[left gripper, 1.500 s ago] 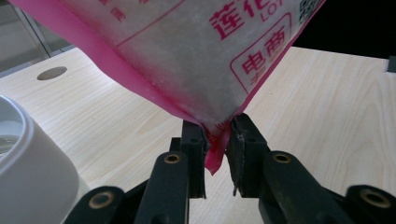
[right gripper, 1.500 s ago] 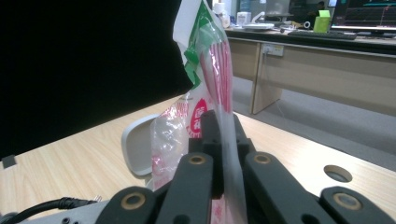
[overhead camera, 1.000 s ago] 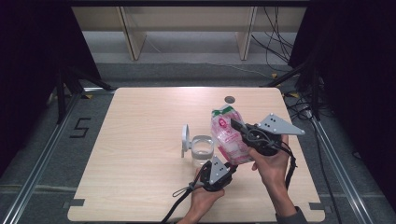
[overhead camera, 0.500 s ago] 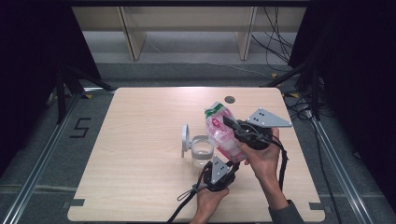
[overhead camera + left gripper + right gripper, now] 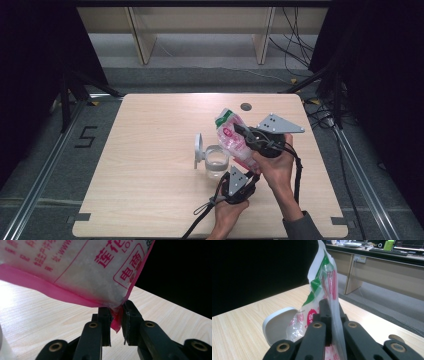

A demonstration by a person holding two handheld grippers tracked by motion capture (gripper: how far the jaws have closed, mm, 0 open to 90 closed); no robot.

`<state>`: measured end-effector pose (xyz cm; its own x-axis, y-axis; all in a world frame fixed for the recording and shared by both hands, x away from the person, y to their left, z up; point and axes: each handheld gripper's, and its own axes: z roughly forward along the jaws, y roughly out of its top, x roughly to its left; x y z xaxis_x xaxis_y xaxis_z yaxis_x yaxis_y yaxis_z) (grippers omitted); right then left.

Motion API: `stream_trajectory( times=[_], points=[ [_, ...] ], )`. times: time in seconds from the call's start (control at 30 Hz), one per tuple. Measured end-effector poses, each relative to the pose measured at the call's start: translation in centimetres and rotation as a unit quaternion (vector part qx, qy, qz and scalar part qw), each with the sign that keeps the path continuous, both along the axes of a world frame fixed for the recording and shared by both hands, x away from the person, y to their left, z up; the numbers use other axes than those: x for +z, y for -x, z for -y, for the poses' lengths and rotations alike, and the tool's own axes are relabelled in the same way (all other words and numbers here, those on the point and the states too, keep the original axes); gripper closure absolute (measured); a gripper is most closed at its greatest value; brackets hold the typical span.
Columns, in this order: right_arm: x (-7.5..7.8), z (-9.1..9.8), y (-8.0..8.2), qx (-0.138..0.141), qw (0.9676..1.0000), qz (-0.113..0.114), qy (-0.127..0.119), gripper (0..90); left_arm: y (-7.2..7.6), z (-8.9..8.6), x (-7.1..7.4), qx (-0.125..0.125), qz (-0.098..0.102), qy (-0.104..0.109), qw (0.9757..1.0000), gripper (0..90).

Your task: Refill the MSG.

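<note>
A pink, white and green plastic bag (image 5: 231, 136) of white grains hangs tilted above the table, its top toward the far side. My right gripper (image 5: 243, 132) is shut on the bag's upper part; in the right gripper view the gripper (image 5: 330, 307) pinches the clear film of the bag (image 5: 322, 282). My left gripper (image 5: 248, 170) comes from below and is shut on the bag's lower pink corner (image 5: 115, 322). A clear glass jar (image 5: 217, 162) stands open on the table just left of and below the bag. Its white lid (image 5: 198, 149) stands on edge beside it.
The light wooden table (image 5: 150, 190) has a round dark grommet (image 5: 245, 106) near its far edge. Black cables trail from both grippers toward the near edge. Metal rails (image 5: 45, 165) and dark floor flank the table. The white lid (image 5: 278, 325) appears left of the right gripper's jaws.
My right gripper and the bag have shifted left toward the jar, and the bag has tilted further. The left gripper has stayed almost where it was, on the bag's corner.
</note>
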<state>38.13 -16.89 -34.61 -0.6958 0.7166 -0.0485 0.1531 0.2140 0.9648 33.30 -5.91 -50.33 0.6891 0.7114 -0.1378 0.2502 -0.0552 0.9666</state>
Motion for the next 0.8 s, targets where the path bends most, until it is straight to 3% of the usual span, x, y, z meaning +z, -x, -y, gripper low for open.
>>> stream_trajectory(
  times=[0.07, 0.2, 0.5, 0.53, 0.57, 0.73, 0.8],
  points=[
    [0.0, -0.1, -0.1, 0.001, 0.9999, 0.003, 0.012, 90.0, 0.0, 0.0, 0.0, 0.001, 0.000, 0.002, 1.0000, 77.9],
    [-0.1, -0.4, -0.3, 0.006, 0.9999, -0.006, 0.010, 90.0, 0.0, 0.2, 0.0, 0.002, 0.002, 0.003, 1.0000, 77.9],
    [-0.3, -0.7, -0.6, 0.009, 0.9998, -0.002, 0.017, 90.0, -0.3, 0.4, -0.1, -0.005, 0.001, 0.013, 0.9999, 77.9],
    [-0.3, -0.8, -0.6, 0.006, 0.9999, -0.010, 0.013, 90.0, -0.3, 0.4, -0.1, -0.006, 0.001, 0.012, 0.9999, 77.9],
    [-0.3, -0.8, -0.7, 0.009, 0.9998, -0.001, 0.020, 90.0, -0.2, 0.4, -0.1, -0.006, 0.000, 0.011, 0.9999, 77.8],
    [-0.4, -1.0, -0.7, 0.004, 0.9997, -0.002, 0.025, 90.0, -0.2, 0.5, -0.1, -0.007, 0.001, 0.012, 0.9999, 77.8],
    [-0.5, -1.2, -0.6, 0.008, 0.9997, -0.010, 0.021, 90.0, -0.1, 0.5, -0.1, -0.007, 0.001, 0.013, 0.9999, 77.9]
  ],
)
